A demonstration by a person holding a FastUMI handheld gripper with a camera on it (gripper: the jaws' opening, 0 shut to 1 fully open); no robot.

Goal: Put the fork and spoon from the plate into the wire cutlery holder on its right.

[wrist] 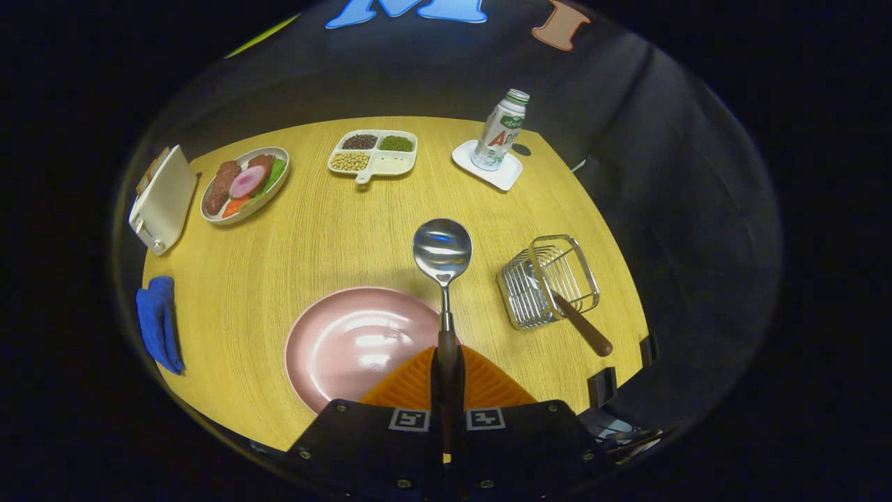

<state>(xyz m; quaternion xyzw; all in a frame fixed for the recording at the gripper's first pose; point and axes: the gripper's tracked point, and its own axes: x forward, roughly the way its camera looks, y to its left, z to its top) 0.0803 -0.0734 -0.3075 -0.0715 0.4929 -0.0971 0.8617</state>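
Both fingers [418,380] tight on spoon [442,251] handle

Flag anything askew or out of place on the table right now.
Only the holder: it lies tipped on its side right of the plate, with a utensil's brown handle sticking out of its mouth toward the table edge. The gripper has its jaws shut on the spoon, held above the plate. No spills visible.

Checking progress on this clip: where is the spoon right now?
In the gripper view, the spoon is held by its handle in the shut tool, its bowl raised just ahead, above the pink plate's far rim and left of the wire cutlery holder.
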